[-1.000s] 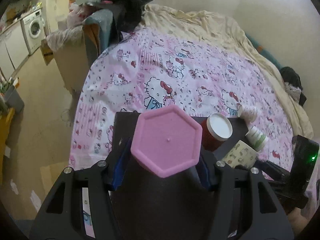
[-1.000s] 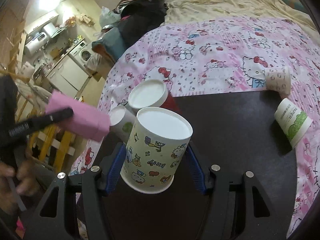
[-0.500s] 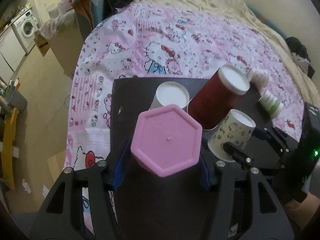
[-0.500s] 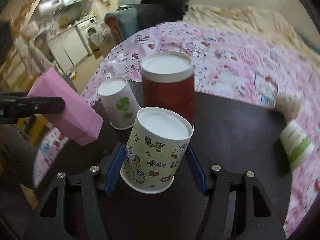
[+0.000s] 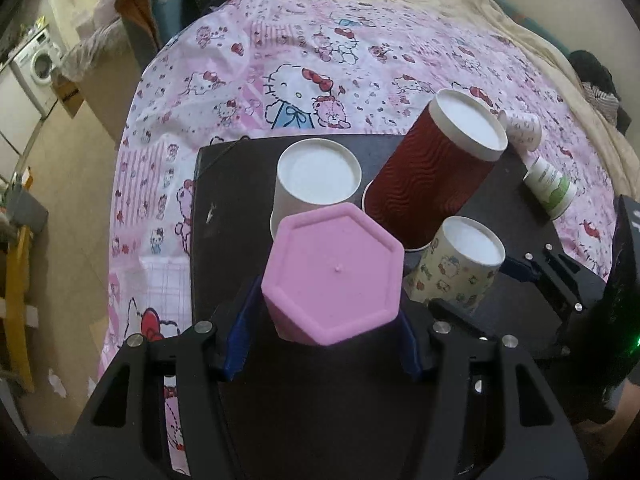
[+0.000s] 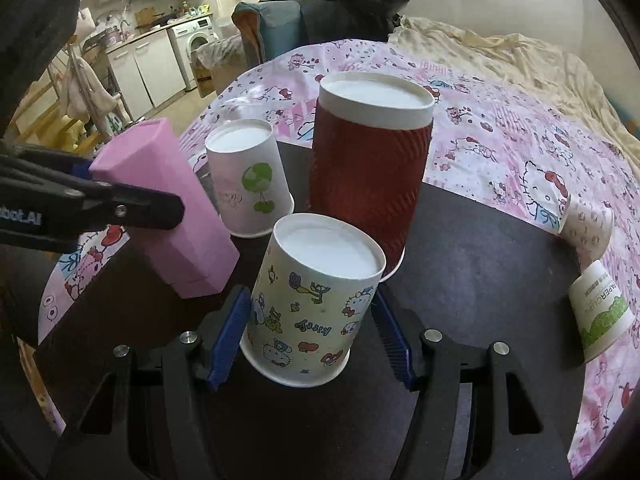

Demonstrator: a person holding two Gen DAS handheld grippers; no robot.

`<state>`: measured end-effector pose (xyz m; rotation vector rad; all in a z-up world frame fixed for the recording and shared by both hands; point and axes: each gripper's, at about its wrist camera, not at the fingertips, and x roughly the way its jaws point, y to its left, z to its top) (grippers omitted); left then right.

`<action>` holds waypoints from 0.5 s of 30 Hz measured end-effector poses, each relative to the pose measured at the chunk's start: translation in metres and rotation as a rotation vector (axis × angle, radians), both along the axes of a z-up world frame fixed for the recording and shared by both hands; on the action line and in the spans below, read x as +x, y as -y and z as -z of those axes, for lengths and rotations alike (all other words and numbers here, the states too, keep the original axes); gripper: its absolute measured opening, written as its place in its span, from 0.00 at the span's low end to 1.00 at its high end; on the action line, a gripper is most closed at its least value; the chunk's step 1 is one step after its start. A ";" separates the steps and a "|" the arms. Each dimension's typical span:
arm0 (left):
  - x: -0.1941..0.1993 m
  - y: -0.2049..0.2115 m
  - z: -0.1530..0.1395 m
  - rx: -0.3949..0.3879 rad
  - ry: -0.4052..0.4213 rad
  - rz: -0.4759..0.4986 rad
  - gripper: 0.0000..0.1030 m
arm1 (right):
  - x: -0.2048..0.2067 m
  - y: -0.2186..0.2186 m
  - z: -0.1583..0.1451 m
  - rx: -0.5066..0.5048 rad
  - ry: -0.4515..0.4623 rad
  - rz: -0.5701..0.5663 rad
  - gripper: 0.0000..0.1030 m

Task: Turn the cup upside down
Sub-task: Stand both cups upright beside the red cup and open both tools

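The left gripper (image 5: 324,344) is clamping the pink hexagonal cup (image 5: 334,276) base-up, hiding its mouth. The right gripper (image 6: 310,336) is squeezing the cartoon cup (image 6: 310,304) inverted over the black board (image 6: 480,264), at six o'clock from the red cup (image 6: 370,168); whether either rim is touching is unclear.

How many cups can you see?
6: a pink cup in the left gripper, a cartoon cup in the right gripper, a white cup and a red cup upside down behind, and two cups lying at the board's right edge.
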<state>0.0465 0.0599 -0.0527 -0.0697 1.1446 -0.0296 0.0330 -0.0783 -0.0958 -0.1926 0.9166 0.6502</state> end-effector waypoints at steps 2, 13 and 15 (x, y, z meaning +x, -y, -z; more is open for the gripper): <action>0.001 0.001 0.000 -0.002 0.000 0.006 0.55 | 0.001 0.002 0.002 0.016 -0.034 -0.003 0.63; 0.002 -0.004 0.001 -0.032 0.006 -0.010 0.56 | 0.006 -0.007 0.017 0.007 -0.078 -0.031 0.62; 0.002 -0.004 0.001 -0.031 0.006 -0.007 0.56 | 0.009 -0.008 0.018 0.015 -0.081 -0.027 0.62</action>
